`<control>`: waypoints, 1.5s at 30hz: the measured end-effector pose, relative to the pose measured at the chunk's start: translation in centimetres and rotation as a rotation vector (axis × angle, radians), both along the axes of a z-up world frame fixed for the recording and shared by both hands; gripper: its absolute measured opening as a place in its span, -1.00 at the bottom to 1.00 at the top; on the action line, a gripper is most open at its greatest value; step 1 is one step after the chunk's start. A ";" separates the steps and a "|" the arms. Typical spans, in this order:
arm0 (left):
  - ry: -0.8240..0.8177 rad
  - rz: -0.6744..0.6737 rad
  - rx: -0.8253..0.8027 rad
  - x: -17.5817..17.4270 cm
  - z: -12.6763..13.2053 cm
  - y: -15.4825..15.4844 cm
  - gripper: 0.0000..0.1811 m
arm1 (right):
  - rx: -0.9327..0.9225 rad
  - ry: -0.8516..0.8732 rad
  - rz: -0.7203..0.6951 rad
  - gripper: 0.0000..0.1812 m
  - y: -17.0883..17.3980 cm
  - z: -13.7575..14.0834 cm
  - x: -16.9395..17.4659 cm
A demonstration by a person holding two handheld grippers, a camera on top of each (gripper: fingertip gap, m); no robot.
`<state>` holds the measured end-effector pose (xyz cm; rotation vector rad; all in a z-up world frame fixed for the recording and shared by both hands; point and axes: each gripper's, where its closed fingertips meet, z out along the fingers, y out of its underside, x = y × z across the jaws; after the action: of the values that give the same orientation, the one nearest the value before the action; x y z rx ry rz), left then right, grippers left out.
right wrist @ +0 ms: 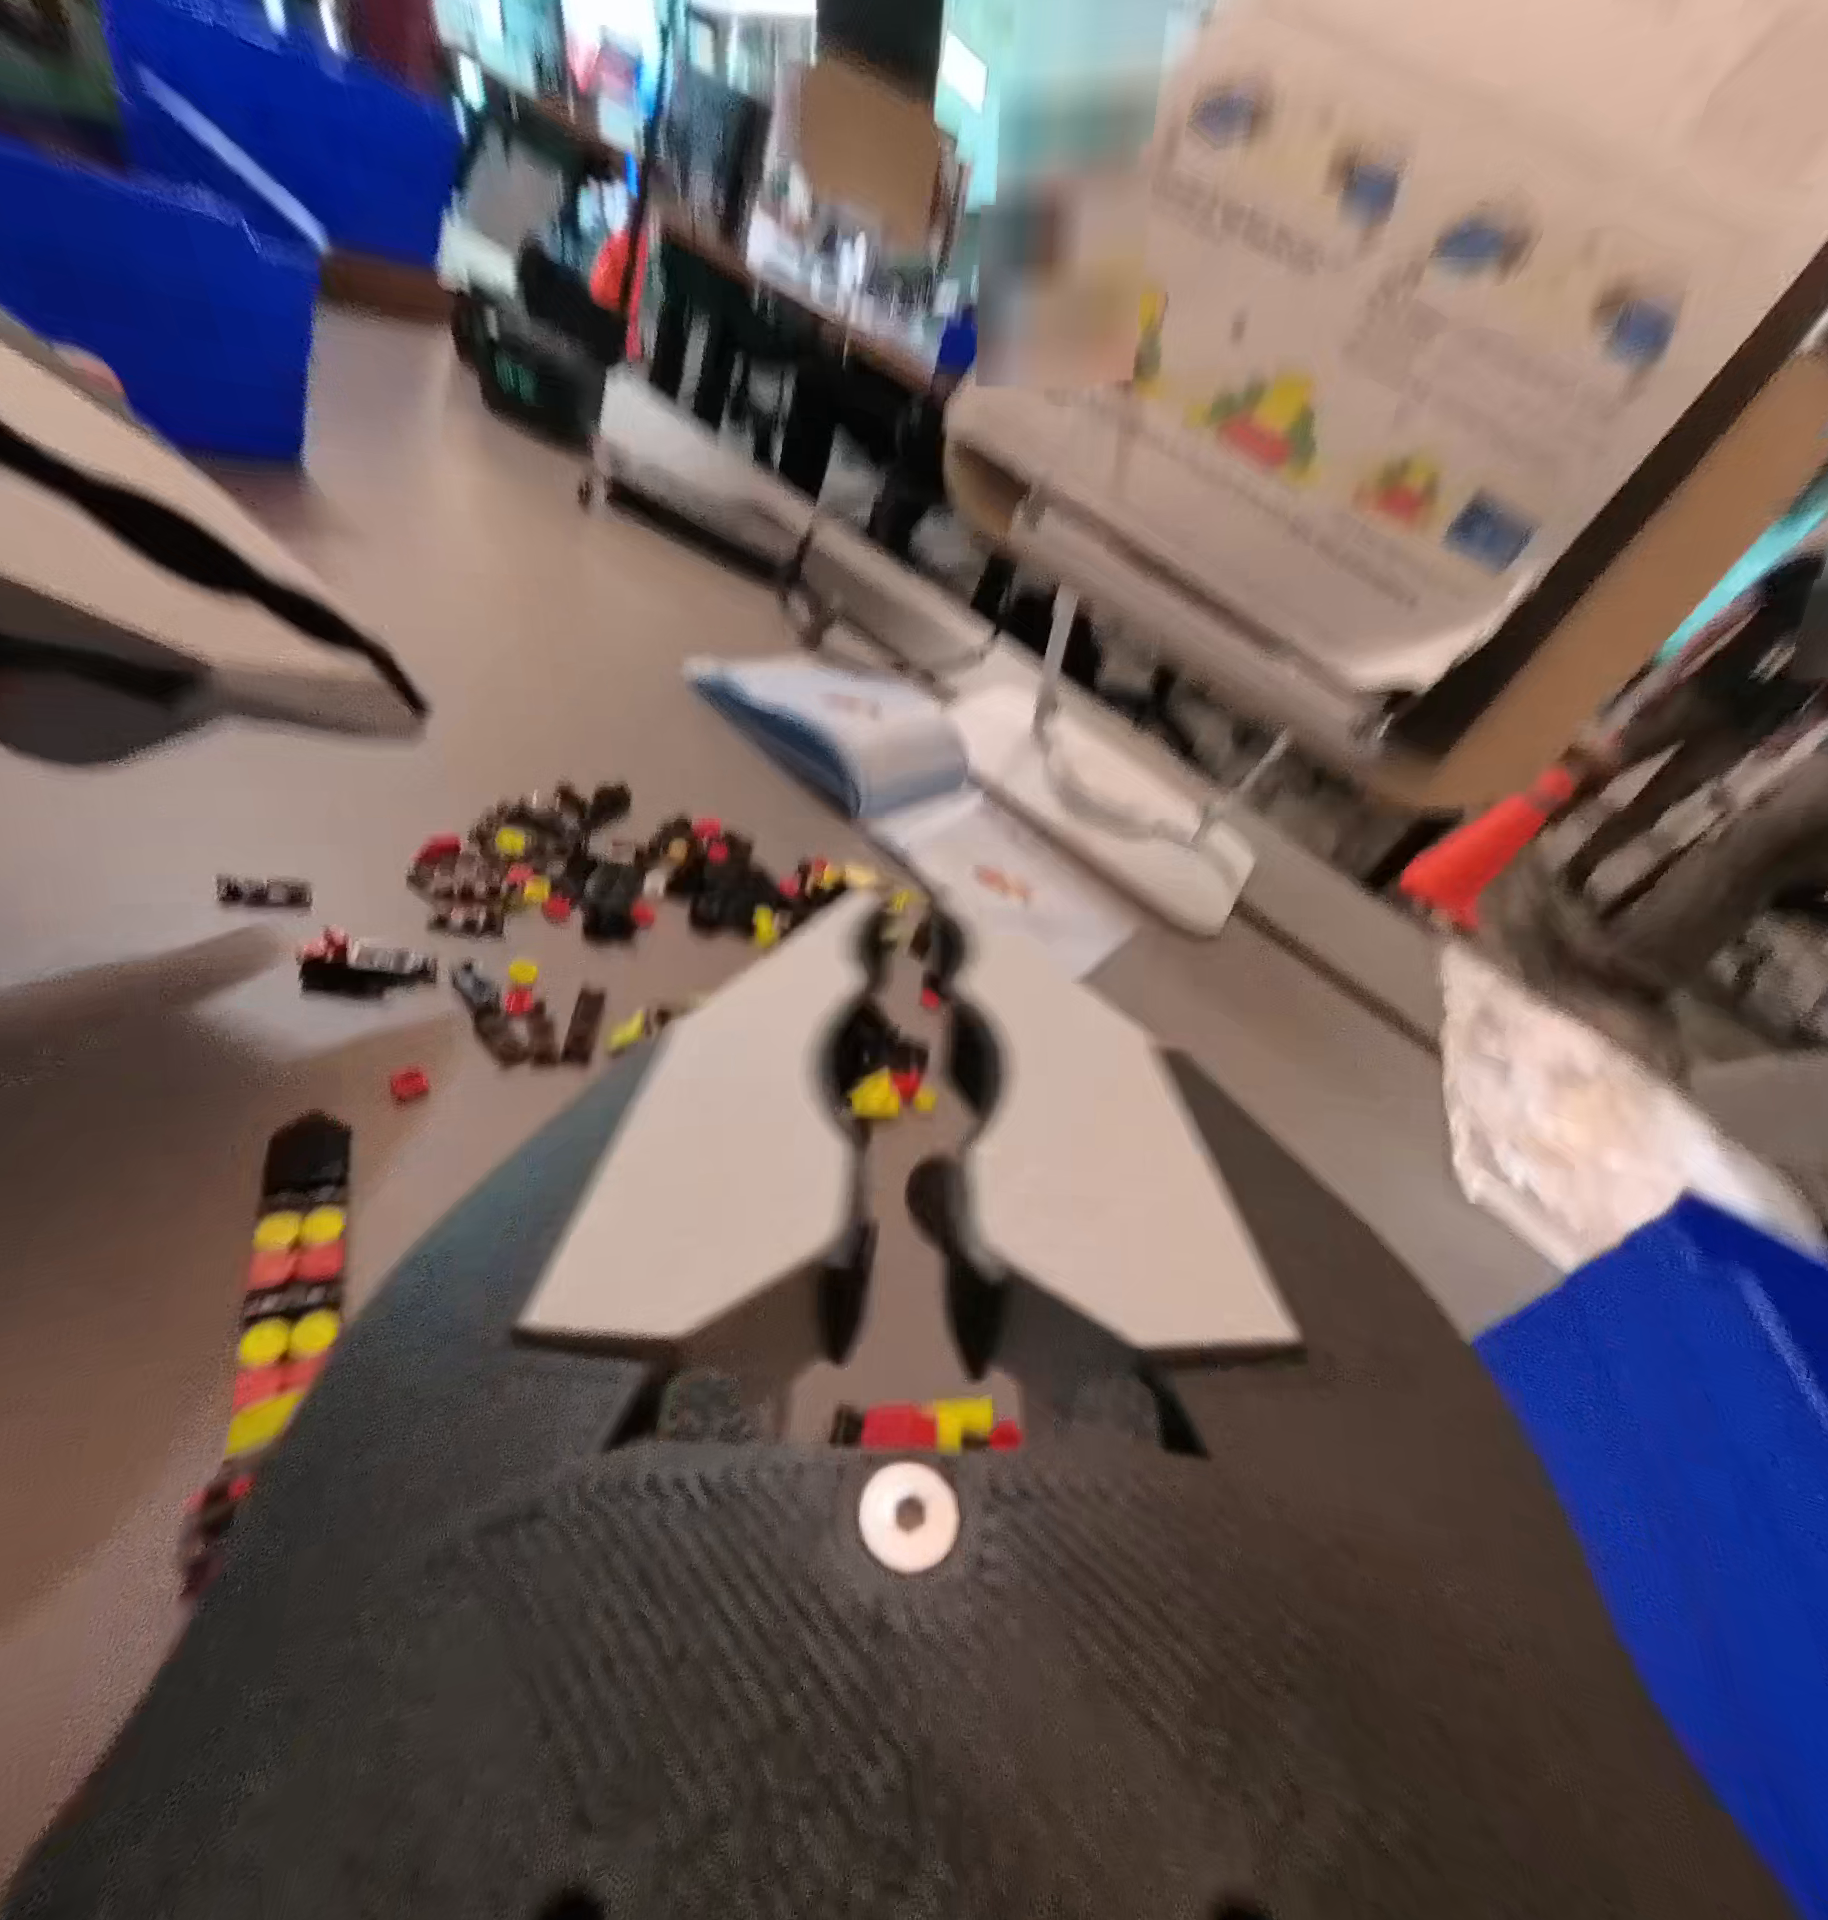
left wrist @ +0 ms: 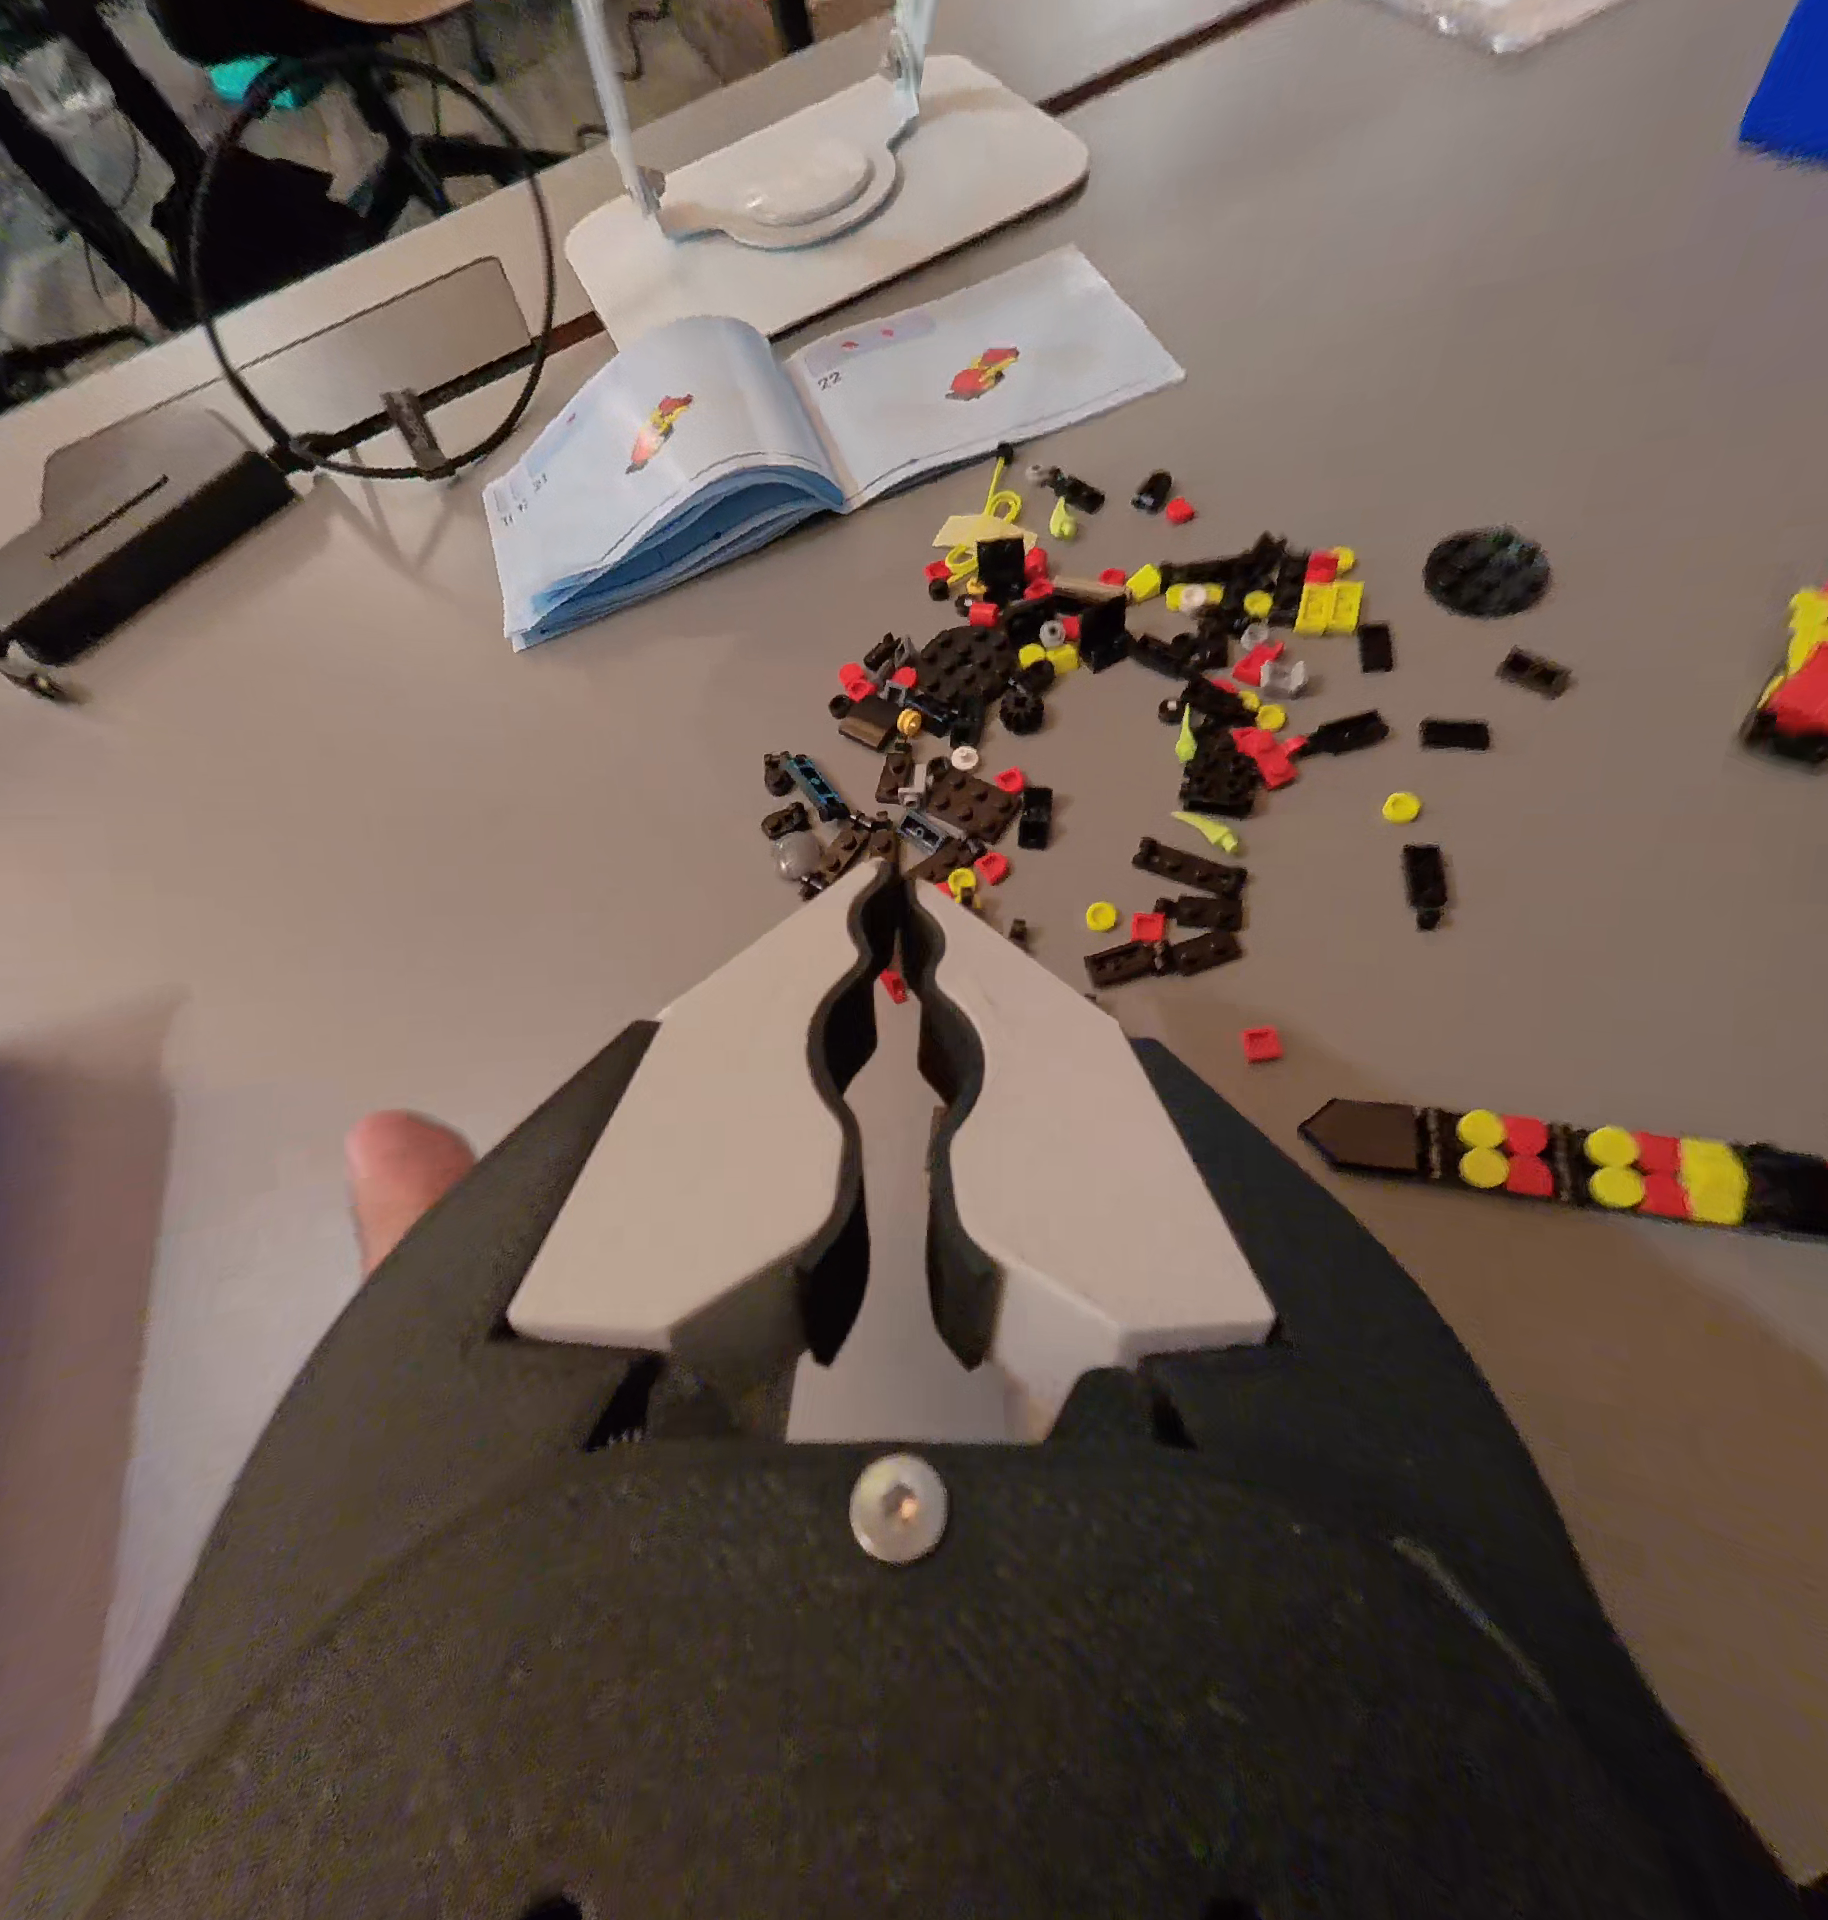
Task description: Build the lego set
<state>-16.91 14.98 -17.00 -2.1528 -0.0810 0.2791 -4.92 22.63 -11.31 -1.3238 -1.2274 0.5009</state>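
Note:
A pile of loose black, red and yellow lego pieces (left wrist: 1097,707) lies on the grey table (left wrist: 370,831); it also shows in the right wrist view (right wrist: 598,894). My left gripper (left wrist: 894,873) is shut, its tips at the near edge of the pile; I see nothing clearly held. A long black strip with yellow and red tiles (left wrist: 1616,1169) lies to its right, also in the right wrist view (right wrist: 292,1299). A part-built red and yellow model (left wrist: 1814,665) sits at the far right. My right gripper (right wrist: 910,920) looks shut in a blurred view, above the pile.
An open instruction booklet (left wrist: 785,447) lies behind the pile, before a white stand base (left wrist: 827,177). A black round plate (left wrist: 1486,571) lies right of the pile. Blue bins (right wrist: 1720,1455) and a clear plastic bag (right wrist: 1564,1101) stand to the right. A thumb (left wrist: 401,1164) shows beside the left gripper. Some 15 centimeters of space lies between my two pairs of fingers.

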 end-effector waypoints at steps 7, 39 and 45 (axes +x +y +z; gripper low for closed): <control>0.048 -0.068 0.023 1.1 0.8 0.1 -1.00 | -0.154 -0.347 -0.117 -1.00 2.1 -6.0 1.2; 0.219 -0.081 0.150 2.1 0.4 -0.3 -1.00 | -0.466 0.110 0.143 -0.82 0.7 -0.2 1.4; -0.115 -0.128 0.207 4.2 1.2 0.6 -1.00 | -0.572 0.195 0.129 -0.62 2.7 0.3 3.7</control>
<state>-12.73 15.58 -15.79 -1.9577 -0.0363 0.0687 -1.23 25.37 -10.98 -1.6263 -1.0462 1.1069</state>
